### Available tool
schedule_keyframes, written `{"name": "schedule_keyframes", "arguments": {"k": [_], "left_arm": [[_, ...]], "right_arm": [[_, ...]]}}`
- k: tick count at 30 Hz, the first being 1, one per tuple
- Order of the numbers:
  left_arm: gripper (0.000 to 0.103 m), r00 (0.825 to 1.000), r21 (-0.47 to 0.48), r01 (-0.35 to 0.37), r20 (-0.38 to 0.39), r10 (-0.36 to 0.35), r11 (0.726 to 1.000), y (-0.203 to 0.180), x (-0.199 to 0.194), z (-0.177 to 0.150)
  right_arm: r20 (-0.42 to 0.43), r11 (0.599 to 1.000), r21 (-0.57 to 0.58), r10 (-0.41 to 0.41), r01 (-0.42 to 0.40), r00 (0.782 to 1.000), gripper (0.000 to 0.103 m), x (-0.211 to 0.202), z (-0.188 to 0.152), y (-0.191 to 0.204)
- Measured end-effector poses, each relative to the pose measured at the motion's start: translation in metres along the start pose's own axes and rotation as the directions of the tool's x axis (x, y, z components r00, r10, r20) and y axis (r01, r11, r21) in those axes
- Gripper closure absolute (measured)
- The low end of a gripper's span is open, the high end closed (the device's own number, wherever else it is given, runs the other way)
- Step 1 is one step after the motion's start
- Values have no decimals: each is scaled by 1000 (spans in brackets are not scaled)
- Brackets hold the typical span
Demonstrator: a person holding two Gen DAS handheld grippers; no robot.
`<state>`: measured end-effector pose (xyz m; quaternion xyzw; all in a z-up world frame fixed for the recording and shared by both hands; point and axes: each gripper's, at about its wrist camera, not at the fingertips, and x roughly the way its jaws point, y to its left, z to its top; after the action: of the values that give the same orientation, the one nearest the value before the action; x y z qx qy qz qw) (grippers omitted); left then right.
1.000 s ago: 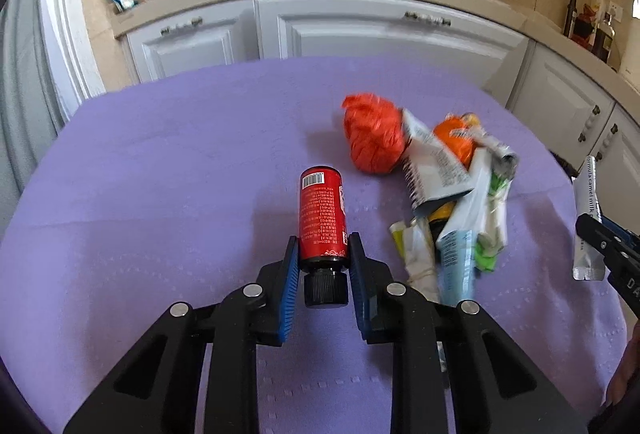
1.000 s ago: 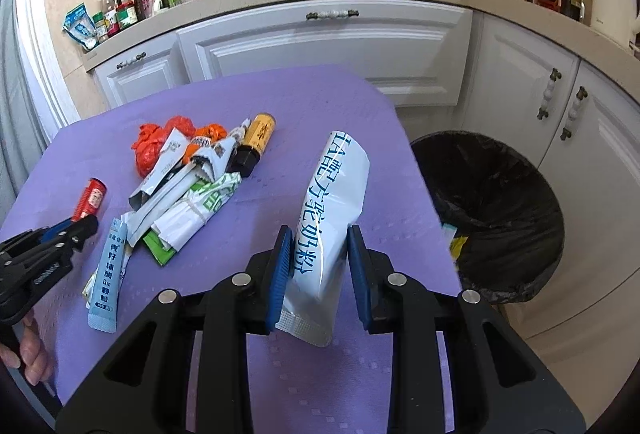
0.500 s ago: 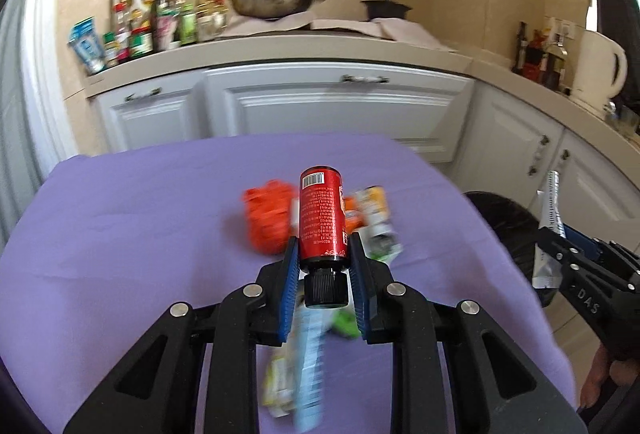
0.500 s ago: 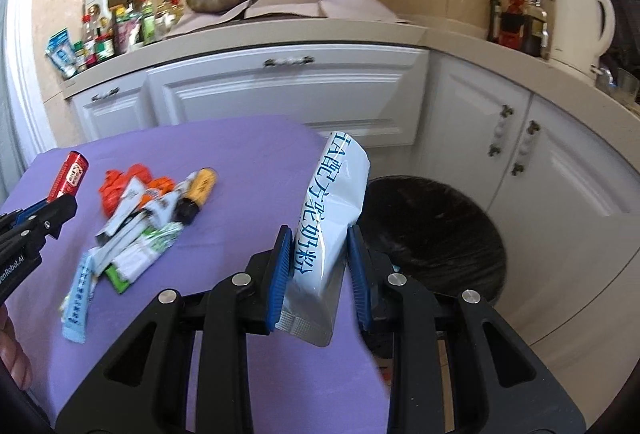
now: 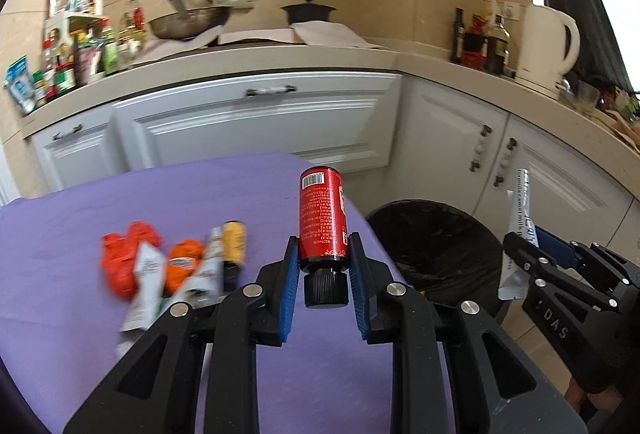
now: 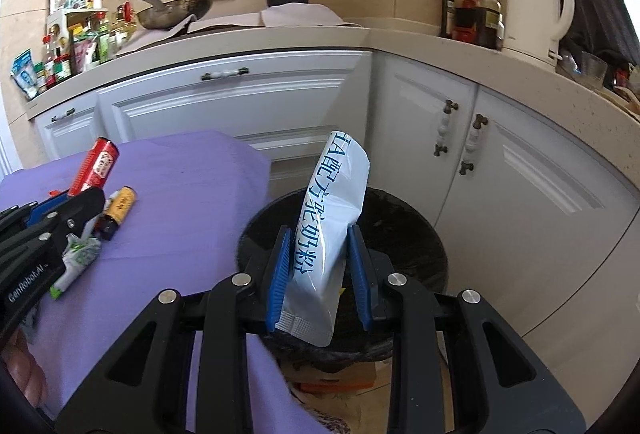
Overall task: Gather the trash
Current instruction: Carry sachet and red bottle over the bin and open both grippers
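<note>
My left gripper is shut on a red bottle with a black cap, held above the right part of the purple table. My right gripper is shut on a white pouch with blue print, held over the black-lined trash bin. The bin also shows in the left wrist view, right of the table. A heap of trash lies on the table: a red crumpled bag, an orange wad, wrappers and a yellow bottle.
White cabinets and a countertop run behind the table and bin. A white kettle, bottles and a wok stand on the counter. A cardboard piece lies on the floor below the bin.
Both grippers have swung right with their loads. The right gripper with the pouch moved from over the table to over the bin. The left gripper rose and turned toward the bin.
</note>
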<state>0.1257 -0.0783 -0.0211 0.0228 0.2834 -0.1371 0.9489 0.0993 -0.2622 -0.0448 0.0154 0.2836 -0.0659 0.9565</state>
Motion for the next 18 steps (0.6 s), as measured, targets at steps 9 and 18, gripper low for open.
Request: {"name": "schedule_keyframes", "arguments": {"k": [9,18], "left_arm": [[78,998,54,35,-45,-33,998,-45,37,-1],[78,994,89,52,-99,-43,995,-74,66,0]], "right_arm": [[-18,1000,25,-6,6,1000,75,24,-4,-27],[-43,999,38,-25,27,999,75,47,-8,-48]]}}
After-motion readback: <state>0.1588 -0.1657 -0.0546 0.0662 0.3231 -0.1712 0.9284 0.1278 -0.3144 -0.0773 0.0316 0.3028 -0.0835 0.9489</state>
